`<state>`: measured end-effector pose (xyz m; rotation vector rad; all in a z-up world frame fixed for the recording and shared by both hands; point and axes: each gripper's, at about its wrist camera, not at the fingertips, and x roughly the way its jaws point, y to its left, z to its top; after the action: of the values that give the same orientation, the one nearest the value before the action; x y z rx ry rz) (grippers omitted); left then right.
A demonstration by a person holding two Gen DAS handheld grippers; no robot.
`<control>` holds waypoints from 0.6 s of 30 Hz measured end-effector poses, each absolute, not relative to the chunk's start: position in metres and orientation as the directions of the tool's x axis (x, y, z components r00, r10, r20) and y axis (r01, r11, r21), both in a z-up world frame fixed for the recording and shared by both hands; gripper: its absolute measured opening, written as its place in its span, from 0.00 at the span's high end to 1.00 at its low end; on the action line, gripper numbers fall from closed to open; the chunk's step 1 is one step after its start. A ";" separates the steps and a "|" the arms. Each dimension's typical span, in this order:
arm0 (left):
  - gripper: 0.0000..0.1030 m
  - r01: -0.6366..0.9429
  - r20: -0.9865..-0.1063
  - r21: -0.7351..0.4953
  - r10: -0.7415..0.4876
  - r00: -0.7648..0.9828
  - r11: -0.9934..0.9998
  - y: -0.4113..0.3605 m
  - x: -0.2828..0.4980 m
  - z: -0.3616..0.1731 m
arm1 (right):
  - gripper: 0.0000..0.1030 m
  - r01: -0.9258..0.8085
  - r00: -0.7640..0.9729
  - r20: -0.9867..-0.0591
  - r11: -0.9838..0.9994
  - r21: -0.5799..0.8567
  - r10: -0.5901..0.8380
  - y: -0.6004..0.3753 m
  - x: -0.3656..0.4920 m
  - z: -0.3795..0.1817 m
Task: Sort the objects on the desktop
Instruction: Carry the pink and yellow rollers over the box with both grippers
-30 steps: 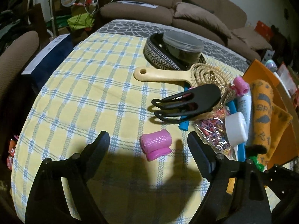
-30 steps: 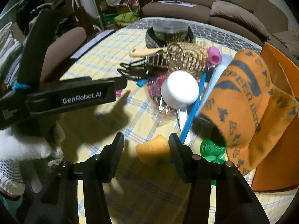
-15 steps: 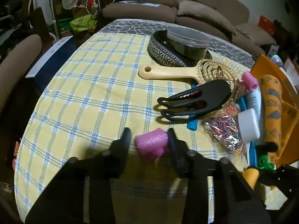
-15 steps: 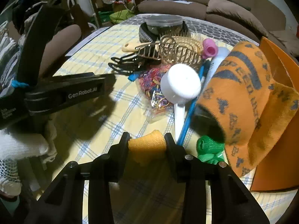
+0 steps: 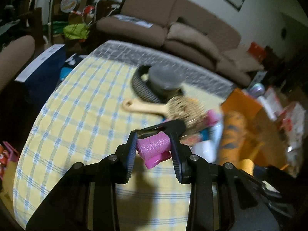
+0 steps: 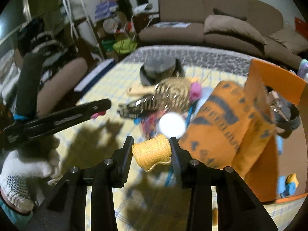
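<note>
The pink hair roller [image 5: 154, 144] lies crosswise between the fingers of the left gripper [image 5: 154, 148], its long axis running from pad to pad, with a smooth pink clip part jutting down and toward the camera below the textured barrel. Both pads press on its ends, so the narrowed jaws hold it clear above the checked tablecloth [image 5: 77, 119]. The right gripper [image 6: 152, 150] likewise clamps the yellow hair roller [image 6: 153, 153] end to end, its axis level across the picture; its mesh skin is pinched in at the middle and a thin rim flares at the lower edge. The left wrist view alone shows the yellow roller from the side, small at the lower right, and the blue box beside the table. Only the right wrist view shows the person's white knit glove [image 6: 21, 173] on the left tool, the open orange box [image 6: 277, 82] with a dark strap inside, and the orange printed towel [image 6: 221, 127] in full. Both views share the blurred pile: wooden hairbrush [image 5: 146, 106], black hair claw [image 6: 132, 108], white cap [image 6: 170, 125], and a lidded grey jar [image 5: 163, 79].
</note>
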<state>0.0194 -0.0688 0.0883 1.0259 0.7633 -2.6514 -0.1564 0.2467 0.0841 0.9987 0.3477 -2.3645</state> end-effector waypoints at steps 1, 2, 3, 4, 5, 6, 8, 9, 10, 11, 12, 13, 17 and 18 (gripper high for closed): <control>0.69 0.341 -0.661 -0.399 0.009 -0.751 -0.851 -0.066 0.020 0.095 | 0.63 0.568 -0.584 -0.713 -0.823 -0.017 -0.388 0.250 -0.157 0.090; 0.69 0.326 -0.649 -0.402 0.016 -0.761 -0.856 -0.061 0.021 0.101 | 0.63 0.559 -0.595 -0.703 -0.829 -0.014 -0.390 0.254 -0.159 0.096; 0.69 0.307 -0.637 -0.407 0.027 -0.770 -0.860 -0.056 0.021 0.107 | 0.63 0.550 -0.608 -0.693 -0.835 -0.015 -0.388 0.260 -0.159 0.102; 0.69 0.290 -0.628 -0.412 0.039 -0.778 -0.864 -0.051 0.021 0.112 | 0.63 0.539 -0.619 -0.685 -0.842 -0.014 -0.385 0.265 -0.161 0.107; 0.69 0.274 -0.621 -0.414 0.049 -0.783 -0.868 -0.046 0.019 0.115 | 0.63 0.523 -0.631 -0.676 -0.852 -0.007 -0.381 0.273 -0.163 0.112; 0.69 0.262 -0.617 -0.414 0.058 -0.785 -0.872 -0.040 0.017 0.119 | 0.63 0.509 -0.640 -0.670 -0.861 -0.002 -0.377 0.279 -0.164 0.116; 0.69 0.238 -0.610 -0.418 0.077 -0.789 -0.877 -0.028 0.012 0.123 | 0.63 0.488 -0.651 -0.664 -0.873 0.004 -0.368 0.290 -0.166 0.121; 0.69 0.225 -0.608 -0.419 0.088 -0.789 -0.880 -0.021 0.010 0.125 | 0.63 0.476 -0.658 -0.661 -0.879 0.006 -0.361 0.296 -0.167 0.123; 0.69 0.216 -0.607 -0.418 0.094 -0.789 -0.883 -0.015 0.008 0.126 | 0.63 0.465 -0.664 -0.658 -0.885 0.009 -0.356 0.303 -0.168 0.126; 0.69 0.203 -0.606 -0.418 0.105 -0.789 -0.886 -0.008 0.004 0.127 | 0.63 0.455 -0.669 -0.654 -0.890 0.012 -0.352 0.308 -0.168 0.127; 0.69 0.196 -0.605 -0.419 0.111 -0.789 -0.887 -0.002 0.002 0.128 | 0.63 0.444 -0.677 -0.650 -0.896 0.015 -0.347 0.314 -0.168 0.130; 0.69 0.189 -0.603 -0.421 0.118 -0.789 -0.887 0.005 0.000 0.129 | 0.63 0.435 -0.683 -0.645 -0.900 0.019 -0.343 0.320 -0.168 0.133; 0.69 0.150 -0.598 -0.423 0.151 -0.787 -0.894 0.032 -0.009 0.131 | 0.63 0.407 -0.702 -0.630 -0.913 0.027 -0.331 0.340 -0.167 0.142; 0.69 0.136 -0.596 -0.422 0.161 -0.786 -0.896 0.040 -0.011 0.132 | 0.63 0.402 -0.705 -0.628 -0.915 0.029 -0.329 0.344 -0.167 0.144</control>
<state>-0.0110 0.0400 0.1318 1.0308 0.7178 -2.8941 -0.1667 0.3442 0.1439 0.9208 0.1540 -2.5787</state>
